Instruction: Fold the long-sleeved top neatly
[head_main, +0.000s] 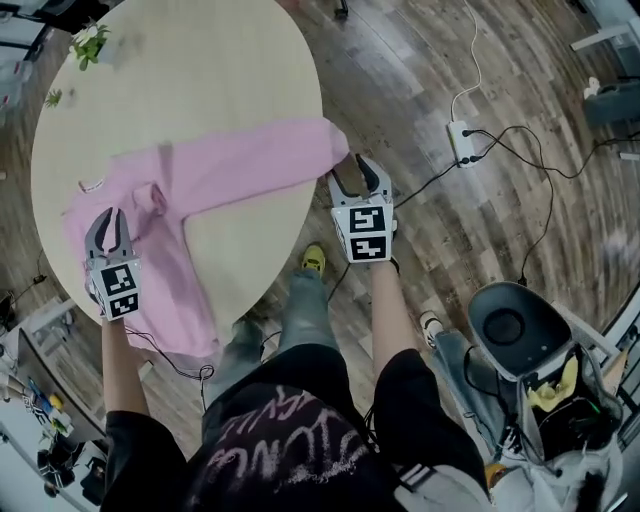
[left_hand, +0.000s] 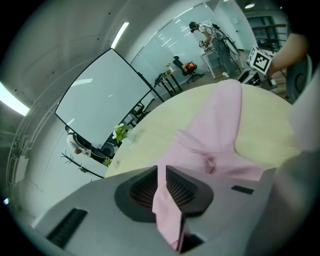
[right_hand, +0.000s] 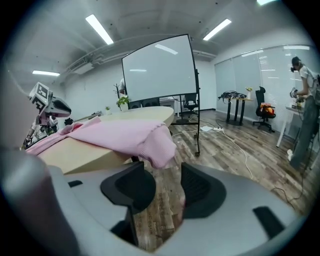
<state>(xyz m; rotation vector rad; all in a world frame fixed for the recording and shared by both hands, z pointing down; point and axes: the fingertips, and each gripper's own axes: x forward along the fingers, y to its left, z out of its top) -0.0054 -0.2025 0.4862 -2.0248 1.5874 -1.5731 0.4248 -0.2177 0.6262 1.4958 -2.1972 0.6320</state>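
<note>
A pink long-sleeved top (head_main: 230, 165) lies spread on the round beige table (head_main: 200, 60), its hem hanging over the near edge. My left gripper (head_main: 108, 222) is shut on a fold of pink fabric (left_hand: 167, 210) near the top's left shoulder; the cloth runs between the pads (left_hand: 187, 187). One sleeve stretches right, and its cuff (right_hand: 155, 145) droops over the table's edge (right_hand: 75, 152). My right gripper (head_main: 360, 175) hovers just below and in front of that cuff, jaws open, nothing between them (right_hand: 167, 187).
A small potted plant (head_main: 90, 42) stands at the table's far left. On the wood floor to the right lie a power strip (head_main: 462, 142) and cables. A black round seat (head_main: 510, 325) stands at the lower right. The person's shoe (head_main: 313, 260) is under the table edge.
</note>
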